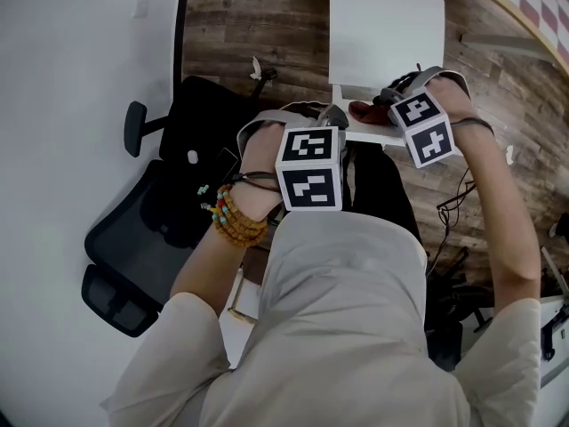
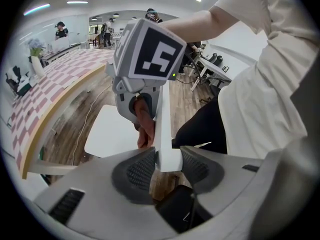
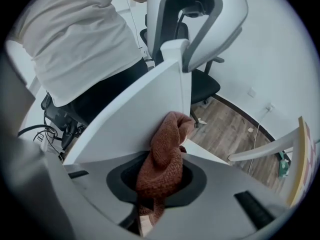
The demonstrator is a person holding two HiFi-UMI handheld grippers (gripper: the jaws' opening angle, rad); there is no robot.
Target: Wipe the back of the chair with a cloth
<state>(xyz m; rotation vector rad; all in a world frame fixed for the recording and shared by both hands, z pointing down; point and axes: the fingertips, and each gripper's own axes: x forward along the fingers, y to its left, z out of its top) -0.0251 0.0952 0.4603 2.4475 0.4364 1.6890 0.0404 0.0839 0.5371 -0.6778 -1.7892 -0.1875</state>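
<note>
Pressing the soft, light-looking rust-brown knitted cloth (image 3: 165, 154) against the stiff white plastic chair back (image 3: 135, 114), I hold it bunched in my right gripper (image 3: 161, 181); my left gripper (image 2: 167, 168) clamps the back's thin edge.

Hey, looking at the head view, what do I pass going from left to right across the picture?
Black office chair → bead bracelet → left claw → brown cloth → right claw. The white chair spans both claws, so it is left out.
</note>
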